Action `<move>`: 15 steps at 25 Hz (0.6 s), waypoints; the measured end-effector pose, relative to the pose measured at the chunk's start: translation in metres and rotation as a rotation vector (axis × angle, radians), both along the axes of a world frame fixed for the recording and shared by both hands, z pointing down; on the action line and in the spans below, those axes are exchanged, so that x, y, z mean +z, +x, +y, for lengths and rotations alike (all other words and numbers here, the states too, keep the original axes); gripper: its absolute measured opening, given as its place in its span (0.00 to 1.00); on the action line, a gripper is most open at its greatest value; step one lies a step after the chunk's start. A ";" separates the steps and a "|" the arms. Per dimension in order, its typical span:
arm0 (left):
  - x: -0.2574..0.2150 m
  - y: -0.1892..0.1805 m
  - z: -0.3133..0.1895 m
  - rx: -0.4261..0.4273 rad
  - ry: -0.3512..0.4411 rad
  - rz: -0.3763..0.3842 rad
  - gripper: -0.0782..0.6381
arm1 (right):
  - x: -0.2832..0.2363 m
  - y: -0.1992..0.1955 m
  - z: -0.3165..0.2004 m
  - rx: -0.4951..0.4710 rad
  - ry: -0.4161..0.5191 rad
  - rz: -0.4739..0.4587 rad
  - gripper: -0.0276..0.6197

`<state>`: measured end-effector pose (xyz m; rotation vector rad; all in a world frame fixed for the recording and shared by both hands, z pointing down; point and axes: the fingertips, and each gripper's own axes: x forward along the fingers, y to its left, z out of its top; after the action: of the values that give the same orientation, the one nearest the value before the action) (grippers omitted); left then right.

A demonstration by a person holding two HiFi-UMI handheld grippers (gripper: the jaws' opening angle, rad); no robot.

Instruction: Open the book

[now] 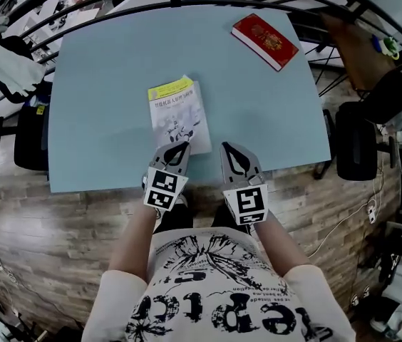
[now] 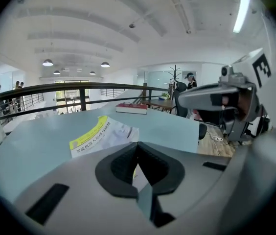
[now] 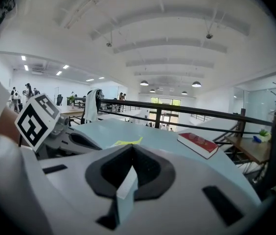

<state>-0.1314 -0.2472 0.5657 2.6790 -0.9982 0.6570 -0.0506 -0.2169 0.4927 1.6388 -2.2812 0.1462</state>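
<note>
Lying on the pale blue surface (image 1: 101, 84) are two books: a white-and-yellow book (image 1: 176, 112) near the front edge and a red book (image 1: 265, 41) at the far right corner. Of the two tongs, the left tongs (image 1: 181, 146) pinch the white-and-yellow book's near edge, and the right tongs (image 1: 228, 147) are closed and empty.

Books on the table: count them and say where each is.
2. The yellow-and-white book lies at the front of the table, its near edge pinched in the left tongs. The red book lies at the far right corner. None seems hidden.
</note>
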 end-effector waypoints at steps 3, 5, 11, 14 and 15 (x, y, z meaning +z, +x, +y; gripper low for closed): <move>-0.020 -0.023 0.001 -0.062 0.031 0.045 0.13 | -0.003 -0.020 0.001 -0.050 0.008 0.010 0.06; -0.030 -0.042 0.001 -0.104 0.056 0.069 0.13 | -0.005 -0.036 -0.001 -0.083 0.012 0.010 0.06; -0.043 -0.101 0.011 -0.199 0.091 0.092 0.13 | -0.008 -0.089 -0.003 -0.176 0.024 0.011 0.06; -0.036 -0.134 0.016 -0.278 0.077 0.079 0.13 | -0.008 -0.113 -0.001 -0.220 0.030 0.003 0.06; -0.032 -0.145 0.017 -0.311 0.065 0.073 0.13 | -0.008 -0.120 0.000 -0.232 0.032 -0.002 0.06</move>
<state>-0.2762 -0.2303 0.5341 2.4993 -1.3970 0.4668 -0.1706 -0.2168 0.4846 1.3748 -2.4652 0.0562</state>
